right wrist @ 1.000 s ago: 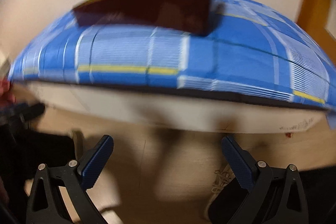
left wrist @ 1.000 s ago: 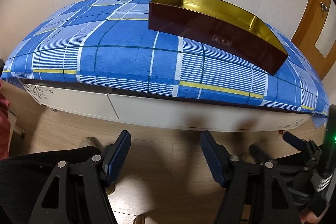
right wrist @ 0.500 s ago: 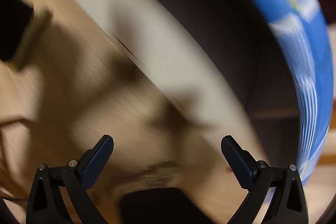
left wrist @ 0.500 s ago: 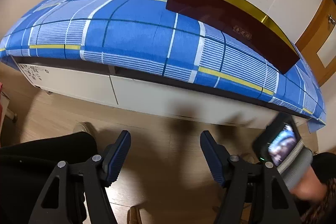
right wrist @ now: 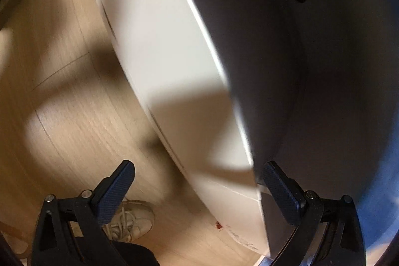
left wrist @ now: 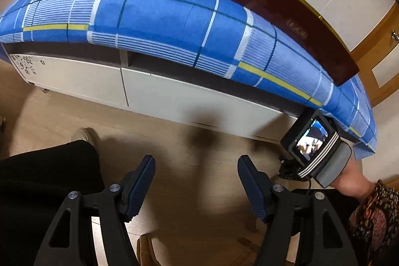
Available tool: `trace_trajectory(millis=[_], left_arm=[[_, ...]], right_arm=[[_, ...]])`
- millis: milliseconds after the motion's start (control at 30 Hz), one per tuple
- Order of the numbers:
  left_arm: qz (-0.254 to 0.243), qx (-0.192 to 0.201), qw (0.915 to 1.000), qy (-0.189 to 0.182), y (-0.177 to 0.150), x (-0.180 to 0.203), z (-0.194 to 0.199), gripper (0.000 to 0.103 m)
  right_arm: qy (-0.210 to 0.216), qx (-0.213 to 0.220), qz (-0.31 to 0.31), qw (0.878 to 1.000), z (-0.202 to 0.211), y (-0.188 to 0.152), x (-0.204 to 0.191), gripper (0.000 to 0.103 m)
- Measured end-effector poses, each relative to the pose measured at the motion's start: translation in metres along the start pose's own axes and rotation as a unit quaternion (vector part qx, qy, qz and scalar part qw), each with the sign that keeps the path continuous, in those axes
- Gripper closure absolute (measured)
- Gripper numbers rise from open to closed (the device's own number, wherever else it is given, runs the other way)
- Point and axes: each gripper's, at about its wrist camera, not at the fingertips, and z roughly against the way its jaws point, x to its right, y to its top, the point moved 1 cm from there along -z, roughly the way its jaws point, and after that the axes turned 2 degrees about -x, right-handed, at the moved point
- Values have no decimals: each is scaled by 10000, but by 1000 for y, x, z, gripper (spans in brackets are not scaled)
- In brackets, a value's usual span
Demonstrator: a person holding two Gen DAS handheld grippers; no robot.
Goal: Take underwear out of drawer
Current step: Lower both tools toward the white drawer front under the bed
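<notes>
Two white drawer fronts, one on the left (left wrist: 74,76) and one on the right (left wrist: 199,104), sit shut under a bed with a blue plaid cover (left wrist: 162,11). No underwear shows in either view. My left gripper (left wrist: 196,178) hangs open over the wooden floor, short of the drawers, with nothing between its fingers. The right hand's camera unit (left wrist: 309,141) is low at the right end of the right drawer. In the right wrist view my right gripper (right wrist: 199,181) is open and rolled sideways. The drawer front (right wrist: 162,41) runs between its fingers, and its right fingertip (right wrist: 274,178) is at the front's top edge.
A dark red box with a gold inside (left wrist: 286,16) lies on the bed. A person's black-clad leg (left wrist: 45,178) and white shoe (right wrist: 129,221) rest on the floor (left wrist: 187,216) near the grippers. A wooden door frame (left wrist: 379,51) stands at the right.
Both hands have come down toward the drawers. The right gripper has rolled strongly and closed in on the right drawer's front; the bed top has left its view.
</notes>
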Motion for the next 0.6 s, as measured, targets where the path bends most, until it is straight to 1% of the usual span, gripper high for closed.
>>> trace_trajectory(millis=[33, 67, 133, 233, 267, 300, 333, 367, 400, 433, 467, 500, 533, 567, 600], left_arm=[[-23, -44, 10000, 6, -1, 0, -3, 34], [-46, -76, 10000, 29, -1, 2, -5, 34], [-131, -93, 9998, 105, -1, 4, -9, 34], [-337, -133, 9988, 317, -2, 15, -12, 34], [-400, -125, 9985, 349, -2, 16, -13, 34], [-458, -134, 9981, 388, -3, 21, -12, 34], [-536, -117, 9977, 402, -3, 24, -12, 34], [-600, -104, 9973, 415, -3, 26, -12, 34], [-653, -81, 9969, 426, -3, 28, -11, 34], [-662, -82, 9968, 430, -4, 27, -8, 34], [-658, -97, 9969, 432, -3, 26, -4, 34], [-643, -68, 9970, 414, -3, 25, -3, 34], [-611, -51, 9972, 430, -3, 24, -1, 34], [-577, -39, 9974, 432, -2, 23, -1, 34], [-518, -12, 9978, 403, -1, 21, -1, 34]], right_arm=[[109, -9, 6, 9999, -2, 0, -3, 0], [112, 11, 21, 9999, -4, 1, -4, 0], [-31, 53, 116, 9999, -1, 5, -7, 0], [-192, 67, 231, 9995, 2, 6, -13, 0], [-154, 72, 375, 9992, 4, 4, -20, 0], [472, -40, 530, 9975, 0, 5, -30, 0], [1507, -366, 625, 9859, -4, 1, -45, 4], [1891, -509, 906, 9765, -6, -3, -62, 9], [1121, -346, 1512, 9815, -4, -7, -81, 13], [346, -147, 1823, 9825, -1, -6, -89, 24], [-59, 101, 1824, 9832, 6, -3, -88, 24], [-34, 243, 1633, 9863, 14, 0, -80, 21], [11, 343, 1340, 9904, 20, 4, -68, 11], [-218, 455, 1106, 9926, 25, 7, -55, 2], [-553, 590, 959, 9921, 28, 10, -43, 0]])
